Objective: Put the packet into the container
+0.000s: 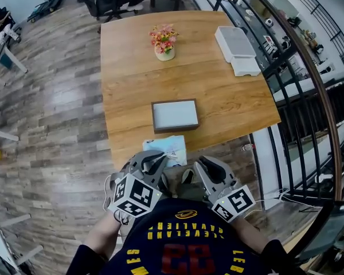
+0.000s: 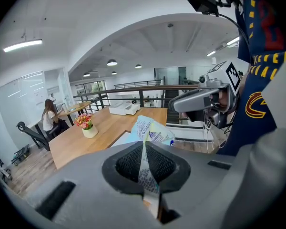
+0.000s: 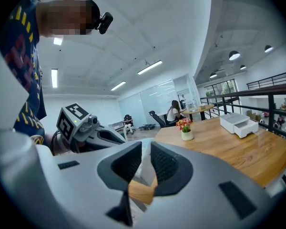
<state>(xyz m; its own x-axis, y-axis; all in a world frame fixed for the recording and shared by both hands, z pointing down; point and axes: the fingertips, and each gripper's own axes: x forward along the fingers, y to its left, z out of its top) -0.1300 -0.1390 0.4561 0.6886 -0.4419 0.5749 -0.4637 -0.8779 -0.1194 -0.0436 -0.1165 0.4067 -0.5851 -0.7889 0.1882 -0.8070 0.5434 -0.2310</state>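
Observation:
A pale blue and white packet (image 1: 167, 148) hangs over the table's near edge, and my left gripper (image 1: 156, 165) is shut on its near end. In the left gripper view the packet (image 2: 153, 131) runs up from between the pads of the left gripper (image 2: 145, 165). The container (image 1: 175, 115), a shallow brown-framed tray with a pale inside, lies on the table just beyond the packet. My right gripper (image 1: 203, 169) hovers beside the left one, off the table edge. In its own view the right gripper (image 3: 146, 165) stands a little open, with nothing between its pads.
A small pot of flowers (image 1: 164, 42) and a white drawer box (image 1: 237, 50) stand at the far side of the wooden table (image 1: 229, 96). A black railing (image 1: 298, 96) runs along the right. Office chairs and a seated person (image 3: 173, 111) are farther off.

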